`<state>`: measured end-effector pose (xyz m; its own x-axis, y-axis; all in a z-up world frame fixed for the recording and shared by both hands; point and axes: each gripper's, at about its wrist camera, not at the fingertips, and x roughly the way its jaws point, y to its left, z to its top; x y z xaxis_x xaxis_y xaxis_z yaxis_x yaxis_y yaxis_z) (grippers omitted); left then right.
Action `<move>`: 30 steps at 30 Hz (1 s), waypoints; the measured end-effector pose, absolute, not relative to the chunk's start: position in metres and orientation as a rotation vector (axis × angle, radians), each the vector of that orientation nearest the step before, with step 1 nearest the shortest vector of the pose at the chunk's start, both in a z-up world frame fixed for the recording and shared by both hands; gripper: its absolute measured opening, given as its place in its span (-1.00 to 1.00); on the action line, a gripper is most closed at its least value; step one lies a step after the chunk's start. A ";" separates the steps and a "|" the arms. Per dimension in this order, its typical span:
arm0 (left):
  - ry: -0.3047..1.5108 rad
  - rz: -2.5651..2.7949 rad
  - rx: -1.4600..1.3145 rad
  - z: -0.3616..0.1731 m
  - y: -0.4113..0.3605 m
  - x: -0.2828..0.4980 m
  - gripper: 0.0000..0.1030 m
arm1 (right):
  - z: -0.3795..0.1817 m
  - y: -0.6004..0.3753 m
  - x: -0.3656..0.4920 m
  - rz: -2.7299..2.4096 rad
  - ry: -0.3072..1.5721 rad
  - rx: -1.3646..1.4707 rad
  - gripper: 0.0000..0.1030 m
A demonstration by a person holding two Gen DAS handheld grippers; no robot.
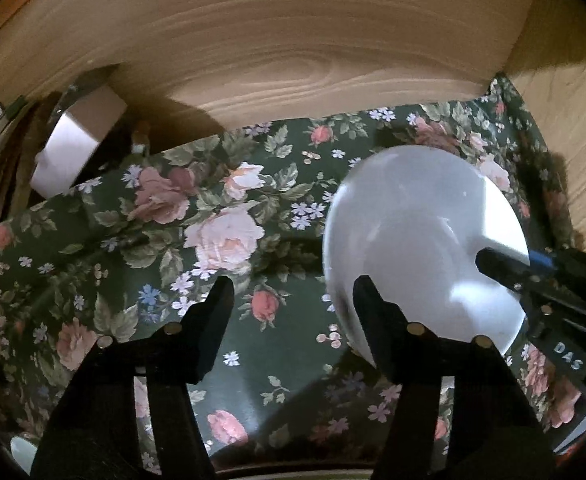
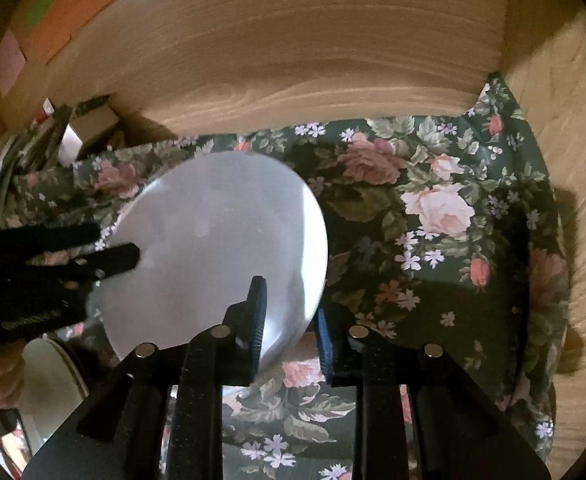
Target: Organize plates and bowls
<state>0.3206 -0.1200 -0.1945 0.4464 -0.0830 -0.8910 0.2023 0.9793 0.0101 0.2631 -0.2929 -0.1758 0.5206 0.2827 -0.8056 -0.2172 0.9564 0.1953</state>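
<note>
A: What is seen at the left of the left wrist view?

B: A roll of tape [image 1: 75,142] is seen at the upper left, beside the wooden wall [image 1: 293,40]. The floral cloth [image 1: 213,216] is spread across the middle. The left gripper [image 1: 293,300] is held over bare cloth at lower centre, its jaws partly apart with nothing between them; its right finger overlaps the plate only in the picture.

A: And the plate?

B: The white plate [image 1: 421,240] is found at the right of that view and left of centre in the right wrist view [image 2: 221,248]. It is tilted, not laid flat, with its face turned toward the cameras. Being round, it has no true long axis; the foreshortened oval runs from upper left to lower right.

A: How is it held?

B: Its lower right rim is pinched by the right gripper [image 2: 289,320], which is nearly closed on it.

A: How should the step be done well?

B: The plate is probably being carried to its place. A rim pinch is judged weak against twisting, so the plate should be kept steady and lowered gently, and the free side could be supported by the left gripper.
</note>
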 end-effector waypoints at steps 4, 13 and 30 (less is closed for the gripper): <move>1.112 -0.200 0.138 -0.199 -0.129 0.325 -0.06 | -0.171 -0.303 0.282 0.292 0.980 0.097 -0.22; 1.153 -0.243 0.133 -0.211 -0.142 0.330 -0.63 | -0.184 -0.287 0.285 0.328 0.996 0.121 -0.56; 1.037 -0.247 0.144 -0.171 -0.132 0.300 -0.63 | -0.151 -0.281 0.264 0.322 0.914 0.095 -0.59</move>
<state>0.3004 -0.1323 -0.1712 0.4849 -0.1345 -0.8642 0.2698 0.9629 0.0015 0.2645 -0.2813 -0.1512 0.5663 0.3134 -0.7623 -0.2328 0.9480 0.2168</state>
